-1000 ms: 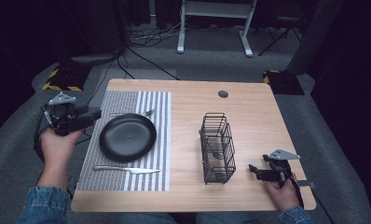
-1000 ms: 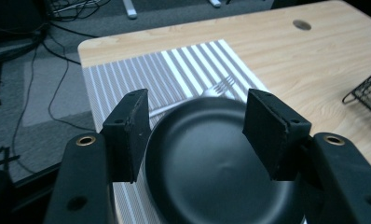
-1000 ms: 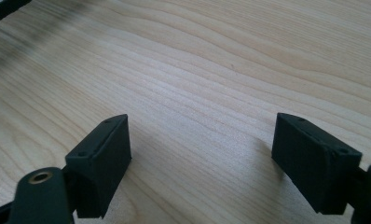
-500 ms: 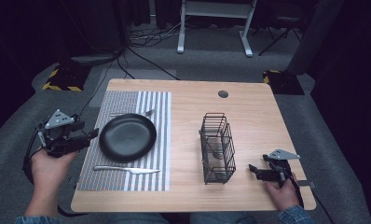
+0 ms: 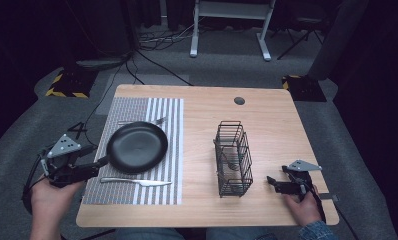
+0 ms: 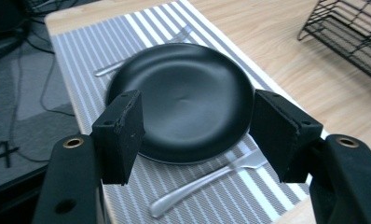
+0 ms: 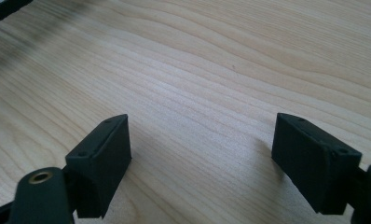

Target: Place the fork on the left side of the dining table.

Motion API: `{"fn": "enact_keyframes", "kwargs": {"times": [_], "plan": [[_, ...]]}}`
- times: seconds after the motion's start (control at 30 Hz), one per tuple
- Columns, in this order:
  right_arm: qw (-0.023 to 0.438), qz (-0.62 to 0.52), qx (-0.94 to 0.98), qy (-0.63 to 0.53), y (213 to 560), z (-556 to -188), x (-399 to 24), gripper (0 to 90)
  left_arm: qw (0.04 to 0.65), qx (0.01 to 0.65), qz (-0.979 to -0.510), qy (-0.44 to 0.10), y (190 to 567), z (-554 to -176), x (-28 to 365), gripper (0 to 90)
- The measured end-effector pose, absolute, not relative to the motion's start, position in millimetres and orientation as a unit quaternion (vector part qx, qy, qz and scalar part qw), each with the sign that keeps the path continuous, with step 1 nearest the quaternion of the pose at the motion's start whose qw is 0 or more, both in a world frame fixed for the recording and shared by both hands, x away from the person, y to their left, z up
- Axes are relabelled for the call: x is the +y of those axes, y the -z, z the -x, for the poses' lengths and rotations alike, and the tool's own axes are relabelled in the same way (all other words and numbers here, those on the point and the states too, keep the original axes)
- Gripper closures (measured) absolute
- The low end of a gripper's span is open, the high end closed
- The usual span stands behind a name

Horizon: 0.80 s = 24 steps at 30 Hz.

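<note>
A black plate [image 5: 137,146] lies on a grey striped placemat [image 5: 164,112] on the left half of the wooden table. A silver knife [image 5: 137,181] lies in front of the plate, and a fork [image 5: 142,121] lies behind it. My left gripper [image 5: 94,165] is open and hovers off the table's left edge, pointing at the plate's near left rim. In the left gripper view the plate [image 6: 188,102] and the knife [image 6: 207,179] sit between and beyond the wide-apart jaws. My right gripper [image 5: 273,182] is open low over bare wood [image 7: 197,93] at the front right, holding nothing.
A black wire basket [image 5: 233,159] stands right of centre, between the placemat and the right gripper; a thin metal utensil seems to stand inside it. A round cable hole [image 5: 239,100] sits near the far edge. A corner of the basket [image 6: 351,32] appears at the upper right in the left gripper view.
My left gripper has drawn back toward the person along the table's left side, from level with the plate to near the knife. The right gripper has stayed still.
</note>
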State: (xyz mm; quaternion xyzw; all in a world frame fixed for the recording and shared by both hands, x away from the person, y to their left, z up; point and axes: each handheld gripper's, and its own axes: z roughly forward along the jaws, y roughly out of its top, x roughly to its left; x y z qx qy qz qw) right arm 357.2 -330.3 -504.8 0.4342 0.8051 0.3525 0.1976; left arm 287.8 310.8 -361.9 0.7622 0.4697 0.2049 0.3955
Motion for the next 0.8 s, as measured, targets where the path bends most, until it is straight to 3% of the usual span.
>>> {"fn": "enact_keyframes", "kwargs": {"times": [0.33, 0.8], "plan": [[0.197, -0.433, 0.806, -0.353, 504.8, -357.0, -330.4, 19.9, 0.422, 0.471, -0.747, -0.206, 402.4, -265.1, 314.1, 32.8], [0.197, -0.433, 0.806, -0.353, 504.8, -357.0, -330.3, 19.9, 0.388, 0.51, -0.743, -0.196, 454.1, -262.3, 327.9, 28.1]]}}
